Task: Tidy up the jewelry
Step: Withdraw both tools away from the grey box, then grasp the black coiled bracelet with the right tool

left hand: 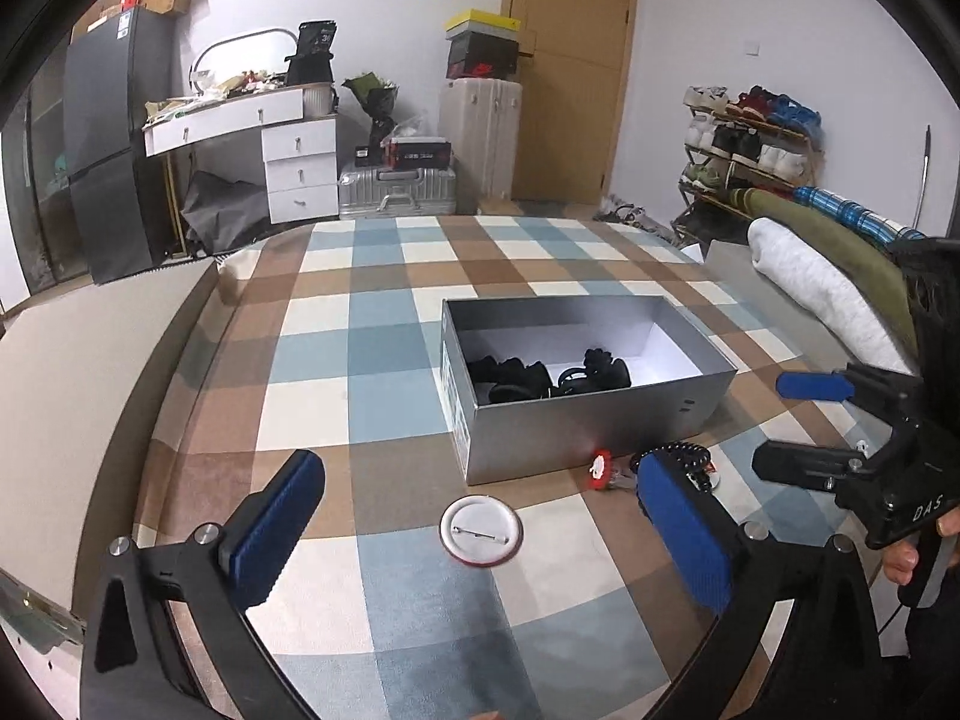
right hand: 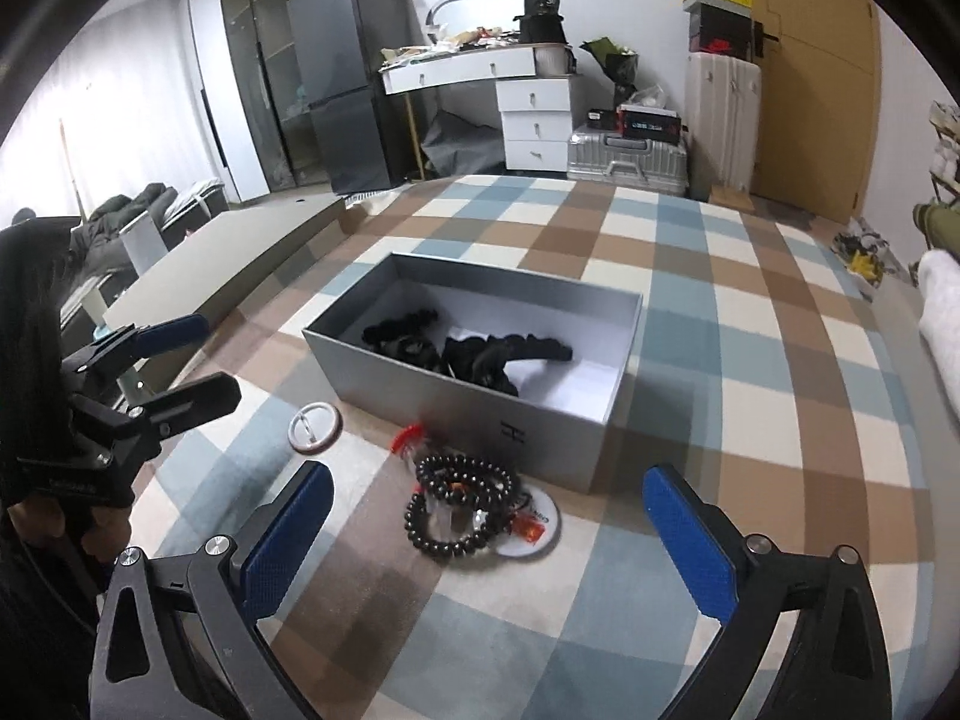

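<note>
An open grey box (left hand: pixel 594 432) stands on the checked cover, with black hair accessories (left hand: pixel 540 375) inside. A round pin badge (left hand: pixel 481 531) lies face down in front of the box, between the wide-open fingers of my left gripper (left hand: pixel 480 465), untouched. Dark bead bracelets (right hand: pixel 465 498) lie on a second badge (right hand: pixel 540 531) next to a small red charm (right hand: pixel 408 438). They sit just ahead of my right gripper (right hand: pixel 487 476), which is open and holds nothing. Each gripper shows in the other's view: right gripper (left hand: pixel 769 423), left gripper (right hand: pixel 221 354).
The checked cover (left hand: pixel 372 360) stretches well beyond the box. Folded blankets (left hand: pixel 828 282) lie at its right edge and a low grey platform (right hand: pixel 240 252) at its left. Drawers (left hand: pixel 300 174), suitcases (left hand: pixel 396 192), a shoe rack (left hand: pixel 744 144) and a door stand by the far wall.
</note>
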A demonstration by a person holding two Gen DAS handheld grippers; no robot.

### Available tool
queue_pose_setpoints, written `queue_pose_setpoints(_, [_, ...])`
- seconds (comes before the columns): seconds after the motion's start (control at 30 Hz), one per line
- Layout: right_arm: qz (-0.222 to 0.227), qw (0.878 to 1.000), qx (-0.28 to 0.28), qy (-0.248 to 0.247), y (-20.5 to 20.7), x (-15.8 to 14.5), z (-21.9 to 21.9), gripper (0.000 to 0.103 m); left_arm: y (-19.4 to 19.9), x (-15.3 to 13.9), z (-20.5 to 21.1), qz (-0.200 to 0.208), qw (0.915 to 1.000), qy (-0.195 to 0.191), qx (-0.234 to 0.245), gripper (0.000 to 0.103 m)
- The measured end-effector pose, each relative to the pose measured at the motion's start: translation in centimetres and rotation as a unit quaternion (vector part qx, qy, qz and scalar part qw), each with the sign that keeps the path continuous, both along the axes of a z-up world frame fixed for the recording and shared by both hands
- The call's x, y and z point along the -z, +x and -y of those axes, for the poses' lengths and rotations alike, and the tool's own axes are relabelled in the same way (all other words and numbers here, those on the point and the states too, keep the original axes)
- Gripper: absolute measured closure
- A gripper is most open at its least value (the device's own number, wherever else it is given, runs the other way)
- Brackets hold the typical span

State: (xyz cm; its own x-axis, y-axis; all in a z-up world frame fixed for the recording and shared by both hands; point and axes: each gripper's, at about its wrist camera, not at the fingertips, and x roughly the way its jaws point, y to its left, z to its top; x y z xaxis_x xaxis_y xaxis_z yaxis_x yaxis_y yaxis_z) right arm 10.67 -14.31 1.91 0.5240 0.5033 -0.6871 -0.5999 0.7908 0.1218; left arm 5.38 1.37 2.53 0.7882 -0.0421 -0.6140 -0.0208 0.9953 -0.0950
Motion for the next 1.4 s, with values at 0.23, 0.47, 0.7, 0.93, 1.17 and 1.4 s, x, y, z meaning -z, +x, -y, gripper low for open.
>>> queue_pose_setpoints(0.23, [-0.017, 1.0, 0.0, -0.007, 0.3, 1.0, -0.2, 0.0, 0.3, 1.1, 0.3, -0.016, 0.9999, 0.003, 0.004, 0.001])
queue_pose_setpoints(0.47, [-0.037, 0.999, 0.001, -0.002, 0.8, 2.4, -0.5, 0.001, 0.2, 1.8, 0.4, -0.031, 0.9995, 0.006, 0.005, 0.001])
queue_pose_setpoints(0.7, [-0.049, 0.998, -0.031, 0.02, 0.5, 2.8, -1.1, 0.02, 0.3, 2.1, 0.2, -0.041, 0.9991, 0.005, 0.003, 0.001])
queue_pose_setpoints(0.93, [-0.055, 0.997, -0.035, 0.034, 0.5, 3.2, -1.6, 0.031, 0.4, 2.3, 0.3, -0.048, 0.9988, 0.007, 0.003, 0.001])
queue_pose_setpoints(1.17, [-0.058, 0.998, -0.023, 0.027, 0.9, 3.8, -1.8, 0.034, 0.4, 2.5, 0.5, -0.051, 0.9987, 0.008, 0.006, 0.001])
queue_pose_setpoints(1.4, [-0.062, 0.998, -0.009, 0.023, 1.5, 4.2, -2.0, 0.043, 0.6, 2.7, 0.6, -0.055, 0.9984, 0.009, 0.007, 0.001])
